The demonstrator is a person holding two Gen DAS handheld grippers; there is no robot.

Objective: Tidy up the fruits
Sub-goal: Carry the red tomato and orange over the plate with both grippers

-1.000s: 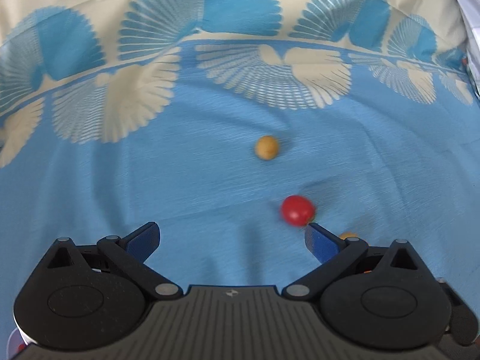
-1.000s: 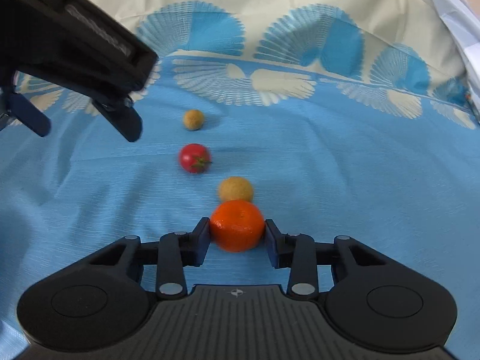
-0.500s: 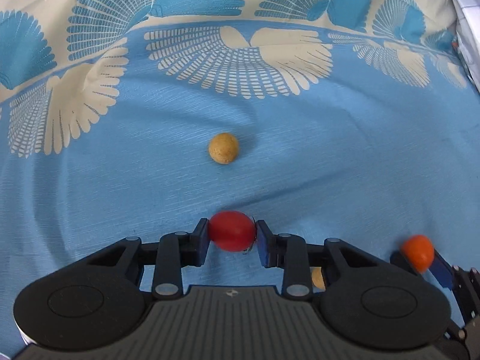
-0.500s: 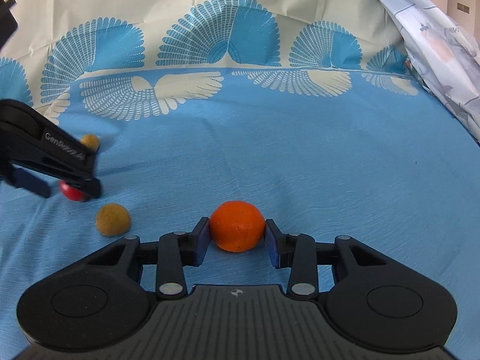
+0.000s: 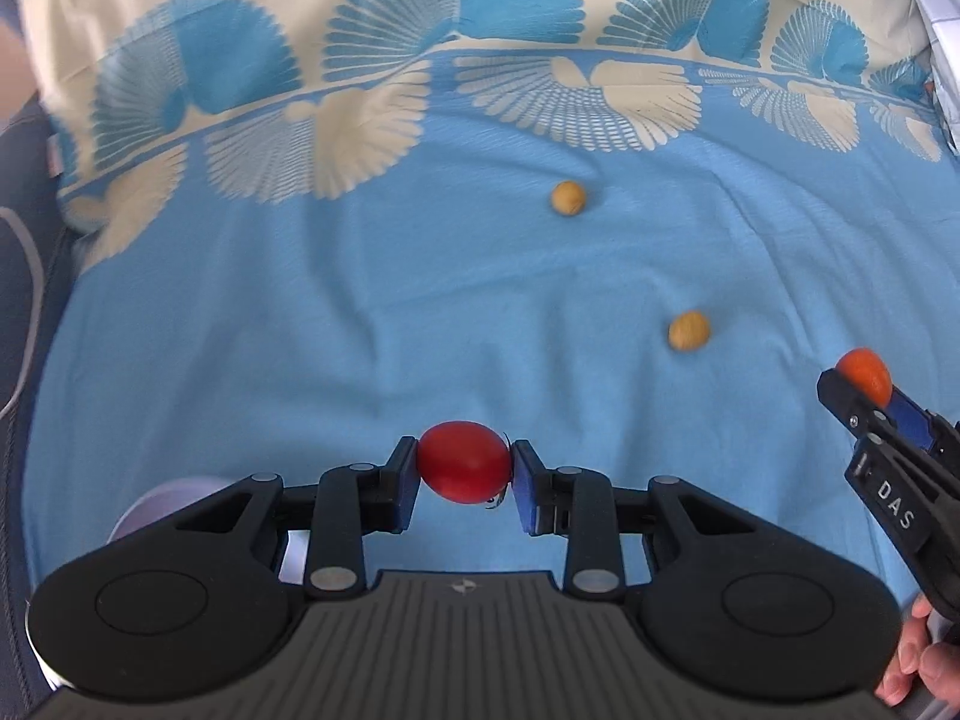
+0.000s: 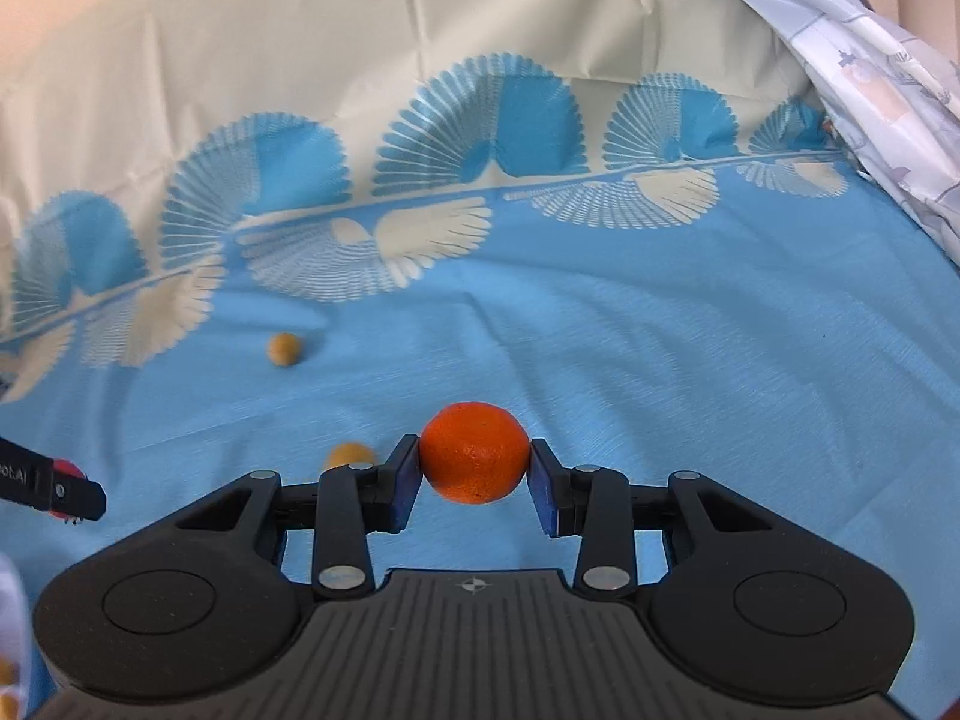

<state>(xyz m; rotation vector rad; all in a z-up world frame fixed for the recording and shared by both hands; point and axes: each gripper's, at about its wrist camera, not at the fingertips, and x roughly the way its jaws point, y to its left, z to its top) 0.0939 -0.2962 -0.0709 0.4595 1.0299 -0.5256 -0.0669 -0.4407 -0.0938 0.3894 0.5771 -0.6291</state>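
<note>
Left gripper (image 5: 463, 471) pinching a red tomato (image 5: 463, 469) side to side between its blue fingers (image 5: 403, 480), long axis of the fruit lying across the gap, small dark stem end poking out low on the right. Right gripper (image 6: 474, 453) clamped likewise on an orange mandarin (image 6: 474, 452), held clear of the blue patterned bedspread (image 5: 300, 312). Both fruits lifted, neither touching the cloth.

Outward from the left fingers: two small tan fruits lying loose on the cloth, nearer tan fruit (image 5: 688, 330) ahead and to the right, farther tan fruit (image 5: 567, 198) well beyond it and slightly left. Right gripper visible at the right edge of the left view with the mandarin at its tip, close beside the nearer tan fruit, so right side judged closer to that one.

Pale rounded rim (image 5: 156, 510) showing low at the left, behind the left fingers, probably a bowl or plate; too little visible to be sure. If so, drop-off for the tomato lying back and to the left of the fingers, nearer the left gripper than the right. White patterned fabric (image 6: 870, 72) bunched at far right
</note>
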